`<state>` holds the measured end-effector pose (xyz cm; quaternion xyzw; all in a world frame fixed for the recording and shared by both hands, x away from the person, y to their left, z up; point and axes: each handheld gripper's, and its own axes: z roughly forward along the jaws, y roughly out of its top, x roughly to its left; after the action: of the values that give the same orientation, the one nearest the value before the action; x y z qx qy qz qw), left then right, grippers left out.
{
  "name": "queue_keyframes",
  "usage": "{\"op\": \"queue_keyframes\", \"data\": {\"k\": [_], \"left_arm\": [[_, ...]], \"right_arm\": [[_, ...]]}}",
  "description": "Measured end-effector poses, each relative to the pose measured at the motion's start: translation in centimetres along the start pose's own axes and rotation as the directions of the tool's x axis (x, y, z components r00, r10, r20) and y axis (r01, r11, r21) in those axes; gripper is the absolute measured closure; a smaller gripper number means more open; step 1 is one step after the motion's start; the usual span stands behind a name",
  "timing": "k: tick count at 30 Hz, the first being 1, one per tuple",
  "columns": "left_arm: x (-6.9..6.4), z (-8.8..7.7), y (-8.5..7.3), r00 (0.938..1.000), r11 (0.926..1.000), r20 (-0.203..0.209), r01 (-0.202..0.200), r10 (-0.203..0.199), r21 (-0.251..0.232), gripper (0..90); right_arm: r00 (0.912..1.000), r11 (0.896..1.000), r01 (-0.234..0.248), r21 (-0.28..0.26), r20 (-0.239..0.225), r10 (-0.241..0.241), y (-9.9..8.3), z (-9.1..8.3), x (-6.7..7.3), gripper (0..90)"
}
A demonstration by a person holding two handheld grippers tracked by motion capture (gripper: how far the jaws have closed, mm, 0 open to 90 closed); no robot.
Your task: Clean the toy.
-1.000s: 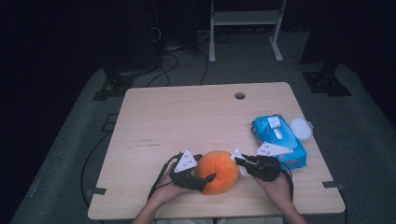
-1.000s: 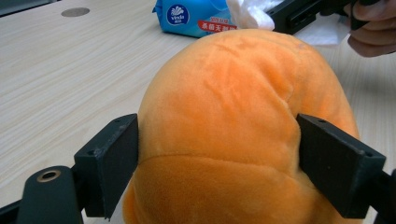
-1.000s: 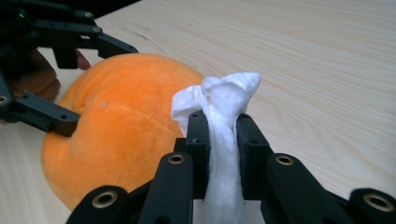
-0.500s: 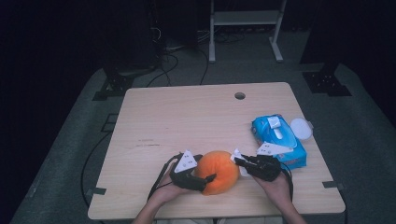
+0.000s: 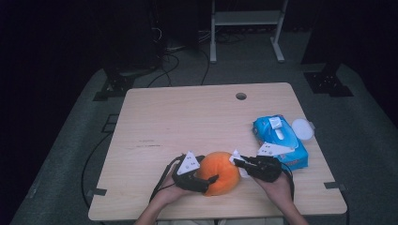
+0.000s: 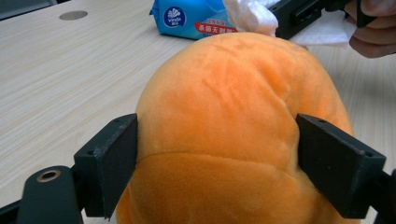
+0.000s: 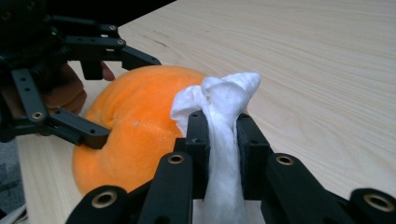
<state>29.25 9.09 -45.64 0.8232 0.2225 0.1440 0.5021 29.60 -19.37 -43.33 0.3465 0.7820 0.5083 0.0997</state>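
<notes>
My left tongs (image 6: 217, 154): spread wide and pressed on the flanks of the orange plush ball (image 6: 233, 121), one pad at its 9 o'clock and one at its 3 o'clock in the left gripper view. I clamp it so it cannot roll while I rub it.
My right tongs (image 7: 223, 135): pressed almost together, pinching a bunched white wet wipe (image 7: 219, 116). The wad pokes past the tips, so the cloth meets the plush and not the black pads.
Wipe on ball: the wad sits against the ball at about 2 o'clock on it in the high view. I judge this to be the wiping step, with the surface partly covered at best.
Where the ball is: near the front edge of the wooden table (image 5: 187, 122), at about 6 o'clock on the tabletop, between my two hands.
Pack of wipes (image 5: 280, 140): blue, lying at about 1 o'clock from my right tongs, just beside that hand, likely kept close for a fresh sheet.
White round lid (image 5: 302, 129): at 3 o'clock of the pack, by the table's right edge, touching or nearly touching it; I cannot tell which.
Count: two tongs, one ball, one wipe in use, one pack, one lid, one round hole (image 5: 241, 96) at 12 o'clock on the table.
</notes>
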Motion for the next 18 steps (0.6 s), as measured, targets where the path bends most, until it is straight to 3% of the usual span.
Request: {"op": "queue_keyframes", "data": {"k": [6,8,11,13,16,18], "left_arm": [[0.5,-0.2,-0.2,0.9997,0.9998,0.014,0.017,-0.018,0.002,16.0],[0.4,-0.2,-0.1,0.9998,0.9999,0.015,0.015,-0.015,0.004,16.1],[0.2,-0.2,-0.1,0.9998,0.9999,0.015,0.011,-0.011,0.001,16.1],[0.0,-0.2,0.0,0.9999,1.0,0.015,0.006,-0.006,-0.004,16.1],[-0.6,-0.1,0.3,0.9995,0.9995,0.004,-0.033,0.033,0.0,16.0],[-1.3,-0.1,0.5,0.9966,0.9966,-0.004,-0.083,0.083,0.002,16.1]], "right_arm": [[0.9952,0.996,0.087,-0.025,-0.044,-0.088,1.1,0.0,2.2,77.2],[0.9961,0.997,0.077,-0.015,-0.041,-0.078,0.9,0.0,1.8,77.2],[0.9993,0.999,0.037,0.02,0.011,-0.037,0.3,0.0,0.3,77.2],[0.9999,0.999,-0.012,0.036,-0.004,0.012,-0.1,0.0,-0.6,77.1],[1.0,1.0,0.001,0.026,-0.006,0.0,0.3,-0.2,-0.3,77.1],[0.9995,1.0,0.02,-0.001,-0.023,-0.02,0.8,-0.3,0.5,77.1]]}}
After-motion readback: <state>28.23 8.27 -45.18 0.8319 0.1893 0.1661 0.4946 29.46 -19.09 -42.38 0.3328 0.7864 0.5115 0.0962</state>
